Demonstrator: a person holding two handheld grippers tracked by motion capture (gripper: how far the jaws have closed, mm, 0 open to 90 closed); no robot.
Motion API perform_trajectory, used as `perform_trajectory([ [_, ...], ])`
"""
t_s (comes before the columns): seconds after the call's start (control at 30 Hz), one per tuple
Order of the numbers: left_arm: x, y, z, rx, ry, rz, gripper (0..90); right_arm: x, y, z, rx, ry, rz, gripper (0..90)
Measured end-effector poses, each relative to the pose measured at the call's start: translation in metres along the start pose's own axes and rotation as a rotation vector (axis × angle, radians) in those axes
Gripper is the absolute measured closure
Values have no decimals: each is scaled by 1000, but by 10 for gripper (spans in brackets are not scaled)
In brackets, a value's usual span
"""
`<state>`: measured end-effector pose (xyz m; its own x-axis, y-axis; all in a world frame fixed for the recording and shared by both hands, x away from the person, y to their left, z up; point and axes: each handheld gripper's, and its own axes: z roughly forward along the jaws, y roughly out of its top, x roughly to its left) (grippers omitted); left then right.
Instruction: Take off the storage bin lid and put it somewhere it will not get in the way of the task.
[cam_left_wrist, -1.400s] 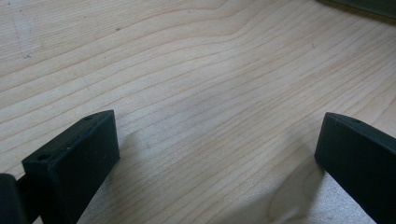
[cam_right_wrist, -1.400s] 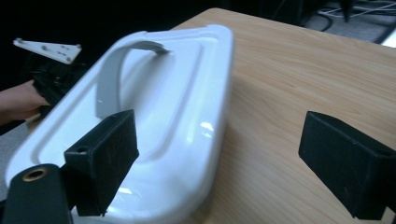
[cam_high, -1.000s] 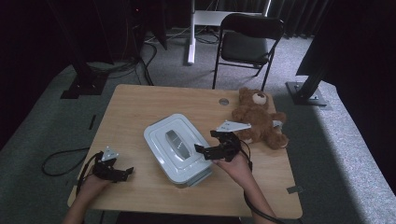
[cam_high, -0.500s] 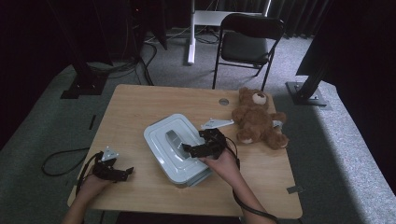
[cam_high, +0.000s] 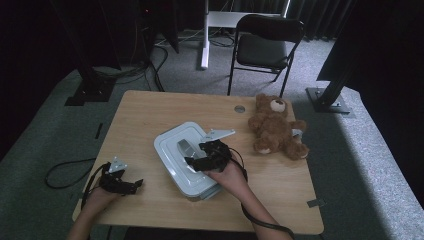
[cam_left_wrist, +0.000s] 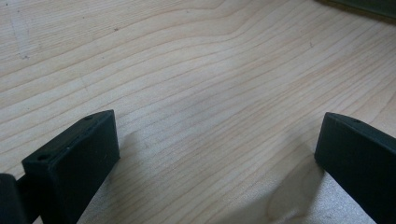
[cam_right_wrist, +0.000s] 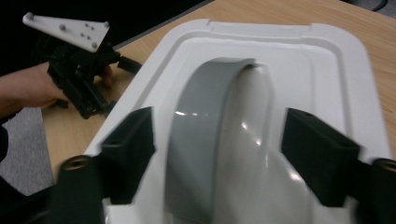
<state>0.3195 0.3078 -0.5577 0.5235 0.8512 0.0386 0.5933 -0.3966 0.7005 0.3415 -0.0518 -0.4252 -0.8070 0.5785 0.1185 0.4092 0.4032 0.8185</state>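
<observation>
High view: right gripper, jaws just closing, straddles the grey handle of the white lidded box at frame centre, pads not yet pressing; left gripper, lower left, spread on the table.

The white plastic lidded box with its raised grey handle takes up the middle of the light wooden table. The brown plush teddy bear blocks the far right. Bare wood runs along the far left edge and the near right corner, and between box and bear.
</observation>
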Motion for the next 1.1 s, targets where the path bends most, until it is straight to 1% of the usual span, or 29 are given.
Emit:
perform_trajectory([
  [0.07,0,0,0,0,0,0,3,2,1,1,7,-3,-21,397],
  [0.13,0,0,0,0,0,0,3,4,2,3,15,-2,-36,537],
  [0.17,0,0,0,0,0,0,3,5,2,3,22,0,-51,573],
  [0.2,0,0,0,0,0,0,3,5,2,3,22,0,-51,573],
  [0.23,0,0,0,0,0,0,3,6,2,3,27,4,-58,634],
  [0.3,0,0,0,0,0,0,3,8,3,3,36,7,-58,644],
  [0.37,0,0,0,0,0,0,3,6,4,2,36,22,-31,658],
  [0.43,0,0,0,0,0,0,3,5,5,-2,22,30,-14,678],
  [0.63,0,0,0,0,1,2,3,0,12,-15,-29,36,3,682],
  [0.7,0,0,0,0,0,2,3,-3,15,-20,-50,50,19,682],
  [0.8,0,0,0,0,0,3,3,-9,19,-26,-70,29,24,683],
  [0.93,0,0,0,-1,-1,3,3,-21,25,-33,-98,6,49,683],
  [1.1,0,0,0,-1,-1,4,3,-38,32,-39,-124,-22,67,683],
])
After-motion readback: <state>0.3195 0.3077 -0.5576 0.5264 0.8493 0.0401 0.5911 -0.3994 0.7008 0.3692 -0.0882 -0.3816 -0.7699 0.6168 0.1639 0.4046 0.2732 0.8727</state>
